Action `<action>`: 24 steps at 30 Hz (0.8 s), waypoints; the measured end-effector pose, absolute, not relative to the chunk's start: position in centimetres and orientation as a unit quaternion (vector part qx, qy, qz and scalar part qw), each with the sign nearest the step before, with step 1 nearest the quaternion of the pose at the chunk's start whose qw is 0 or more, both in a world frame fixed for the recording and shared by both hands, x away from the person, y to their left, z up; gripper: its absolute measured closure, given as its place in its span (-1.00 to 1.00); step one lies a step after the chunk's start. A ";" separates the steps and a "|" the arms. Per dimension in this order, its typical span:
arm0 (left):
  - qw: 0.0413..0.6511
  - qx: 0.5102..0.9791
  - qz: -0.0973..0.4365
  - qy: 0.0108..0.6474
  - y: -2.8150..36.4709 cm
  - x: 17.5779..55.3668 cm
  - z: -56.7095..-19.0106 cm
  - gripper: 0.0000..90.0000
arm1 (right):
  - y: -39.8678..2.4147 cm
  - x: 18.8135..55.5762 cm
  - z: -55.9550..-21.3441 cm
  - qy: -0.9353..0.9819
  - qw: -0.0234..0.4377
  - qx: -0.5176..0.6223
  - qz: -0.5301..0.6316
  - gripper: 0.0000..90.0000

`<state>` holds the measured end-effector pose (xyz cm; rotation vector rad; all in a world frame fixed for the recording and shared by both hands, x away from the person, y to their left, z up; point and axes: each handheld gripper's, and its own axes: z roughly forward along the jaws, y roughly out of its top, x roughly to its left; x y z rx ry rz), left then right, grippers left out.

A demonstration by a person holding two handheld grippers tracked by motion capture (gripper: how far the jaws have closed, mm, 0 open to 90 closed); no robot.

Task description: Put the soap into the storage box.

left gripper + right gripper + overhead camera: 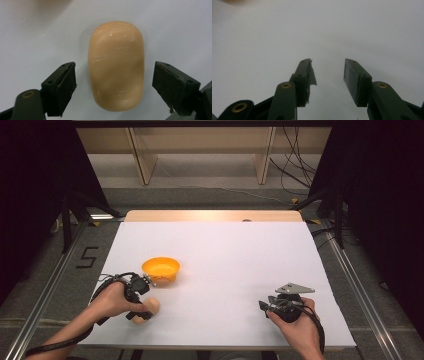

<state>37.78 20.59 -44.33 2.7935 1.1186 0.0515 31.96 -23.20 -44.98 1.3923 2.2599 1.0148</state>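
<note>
Left gripper view: my left claw [113,87] gapes astride the soap [116,65]; my right claw [329,75], at 3 o'clock, gapes over bare worktop [362,30].

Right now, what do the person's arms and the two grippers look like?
Both forearms are bare, no sleeves in sight. The left gripper and right gripper are black, each with two flat rectangular jaw pads and brass-coloured rivets. A black cable trails from each. The right one carries a grey three-cornered plate.

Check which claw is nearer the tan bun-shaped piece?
Left. The left claw is open and straddles the tan bun-shaped piece, one jaw on each side, not touching. The right claw sits far across the white table, over bare surface.
</note>
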 end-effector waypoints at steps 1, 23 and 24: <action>0.064 0.926 0.014 0.373 20.5 37.8 -44.4 -0.58 | -23.2 32.0 -45.0 0.786 0.149 0.484 0.353 0.28; 0.045 0.920 0.002 0.389 19.8 38.3 -45.7 -0.49 | -23.2 31.9 -45.0 0.782 0.145 0.492 0.355 0.27; 0.045 0.920 0.002 0.389 19.8 38.3 -45.7 -0.48 | -23.2 32.0 -45.1 0.783 0.146 0.490 0.355 0.27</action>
